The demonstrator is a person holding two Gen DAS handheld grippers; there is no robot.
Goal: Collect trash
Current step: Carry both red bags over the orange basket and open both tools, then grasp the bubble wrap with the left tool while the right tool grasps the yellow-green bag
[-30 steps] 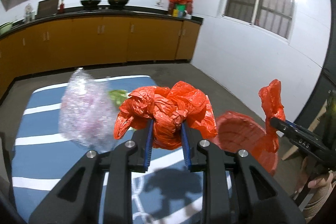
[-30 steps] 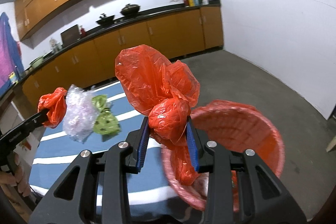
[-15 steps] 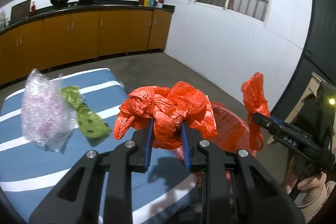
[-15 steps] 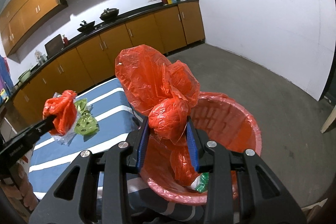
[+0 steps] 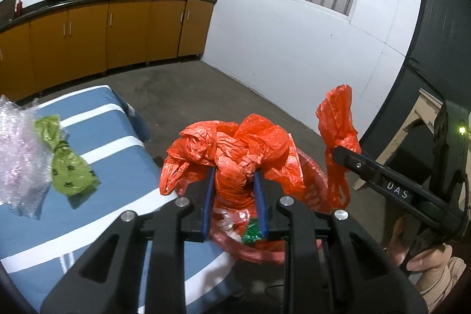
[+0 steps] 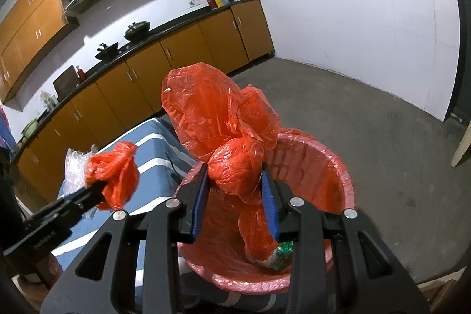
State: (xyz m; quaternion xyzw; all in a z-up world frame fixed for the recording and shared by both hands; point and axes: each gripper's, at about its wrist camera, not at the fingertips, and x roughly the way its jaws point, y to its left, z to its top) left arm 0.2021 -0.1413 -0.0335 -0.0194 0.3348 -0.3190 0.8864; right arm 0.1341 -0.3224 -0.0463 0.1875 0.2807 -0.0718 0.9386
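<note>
My left gripper point(image 5: 234, 181) is shut on a crumpled red plastic bag point(image 5: 235, 143), held over the near rim of a red-lined bin point(image 5: 312, 190). In the right wrist view that gripper point(image 6: 97, 190) and its bag point(image 6: 114, 175) show at the left. My right gripper point(image 6: 235, 175) is shut on a second, puffier red bag point(image 6: 217, 114) above the bin point(image 6: 323, 164), whose bottom holds a green wrapper point(image 6: 279, 255). The left wrist view shows the right gripper point(image 5: 338, 150) with its bag point(image 5: 338, 119) at the right, held by a hand point(image 5: 426, 261).
A blue table point(image 5: 103, 196) with white stripes lies left of the bin. On it rest a green bag point(image 5: 69, 172) and a wad of bubble wrap point(image 5: 17, 155). Orange kitchen cabinets point(image 5: 88, 43) line the back wall. Grey floor point(image 6: 382, 122) spreads beyond the bin.
My left gripper swung right with its bag, from over the table to the bin's edge. My right gripper drifted farther over the bin and rolled a little. Both grips stayed the same.
</note>
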